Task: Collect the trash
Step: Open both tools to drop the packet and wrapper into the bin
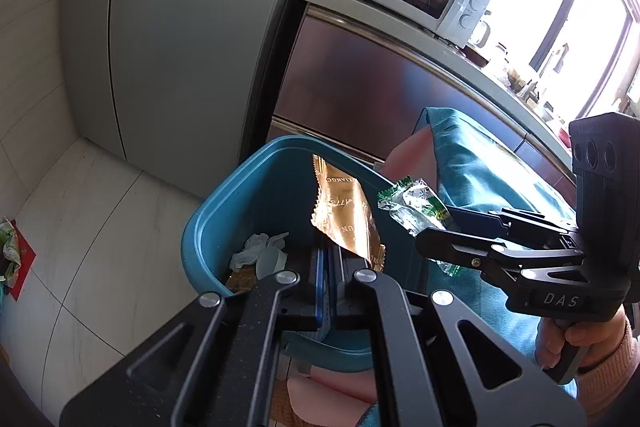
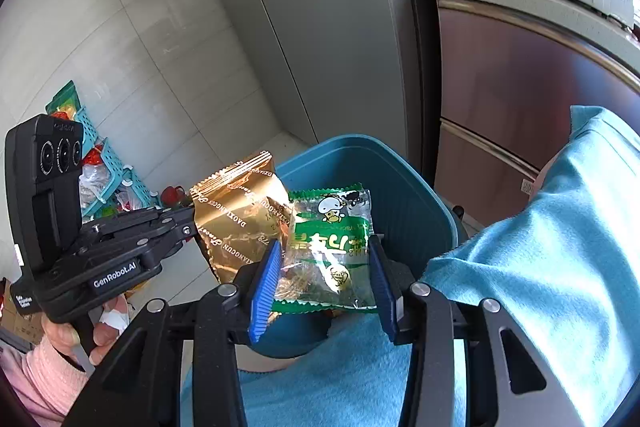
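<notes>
Kitchen floor, fridge behind. Left wrist: left gripper (image 1: pixel 326 291) is clamping gold wrapper (image 1: pixel 346 215) over blue bin (image 1: pixel 208 227). Right wrist: right gripper (image 2: pixel 324 287) is seemingly pinching green wrapper (image 2: pixel 332 247), bin at 12 o'clock. Risk: wrappers catching the rim, sliding outside.

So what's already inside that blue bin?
In the blue bin: crumpled white tissue and a pale grey scrap at the bottom. The gold wrapper and the left tool cover the rest.
</notes>
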`<state>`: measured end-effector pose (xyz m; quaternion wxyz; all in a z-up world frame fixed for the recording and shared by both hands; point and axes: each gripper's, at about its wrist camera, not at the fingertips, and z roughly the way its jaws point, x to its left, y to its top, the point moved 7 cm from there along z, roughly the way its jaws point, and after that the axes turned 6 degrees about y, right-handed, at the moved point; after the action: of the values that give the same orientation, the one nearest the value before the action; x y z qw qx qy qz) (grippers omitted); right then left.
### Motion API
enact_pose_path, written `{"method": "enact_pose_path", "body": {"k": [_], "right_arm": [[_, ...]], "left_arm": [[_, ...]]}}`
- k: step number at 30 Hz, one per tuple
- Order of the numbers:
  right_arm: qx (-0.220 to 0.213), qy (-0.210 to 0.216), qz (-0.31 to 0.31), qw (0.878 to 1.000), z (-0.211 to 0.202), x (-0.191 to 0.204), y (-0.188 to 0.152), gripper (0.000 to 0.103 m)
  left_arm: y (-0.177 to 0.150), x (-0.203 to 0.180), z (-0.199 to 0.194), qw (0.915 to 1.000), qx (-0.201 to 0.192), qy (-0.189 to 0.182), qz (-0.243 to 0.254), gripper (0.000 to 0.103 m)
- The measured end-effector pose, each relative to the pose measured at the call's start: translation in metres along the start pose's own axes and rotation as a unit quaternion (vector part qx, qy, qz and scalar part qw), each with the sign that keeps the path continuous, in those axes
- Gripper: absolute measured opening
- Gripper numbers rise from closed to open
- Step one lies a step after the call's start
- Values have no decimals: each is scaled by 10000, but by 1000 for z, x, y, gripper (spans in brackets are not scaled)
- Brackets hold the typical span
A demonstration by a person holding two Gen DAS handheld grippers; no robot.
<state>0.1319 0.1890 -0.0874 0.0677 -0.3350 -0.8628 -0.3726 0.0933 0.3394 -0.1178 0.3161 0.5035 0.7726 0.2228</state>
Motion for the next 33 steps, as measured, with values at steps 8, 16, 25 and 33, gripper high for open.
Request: {"method": "enact_pose_path", "body": {"k": [8,16,25,33], "right_arm": [[68,-90,155,9998,9,-9,1,46],[5,-135,293,9995,7,-17,0,52],[-101,-124,425,9990,-3,-28,-5,52],[-216,-33,438,9988,-15,-29,-12,52]], "left_arm": [[-4,-2,21,9998,170,64,13,2],[-12,-5,52,9990,429,83,-89,10],[-23,-11,74,9979,639,96,-86,17],[-23,-17,60,9988,495,37,-10,18]]}}
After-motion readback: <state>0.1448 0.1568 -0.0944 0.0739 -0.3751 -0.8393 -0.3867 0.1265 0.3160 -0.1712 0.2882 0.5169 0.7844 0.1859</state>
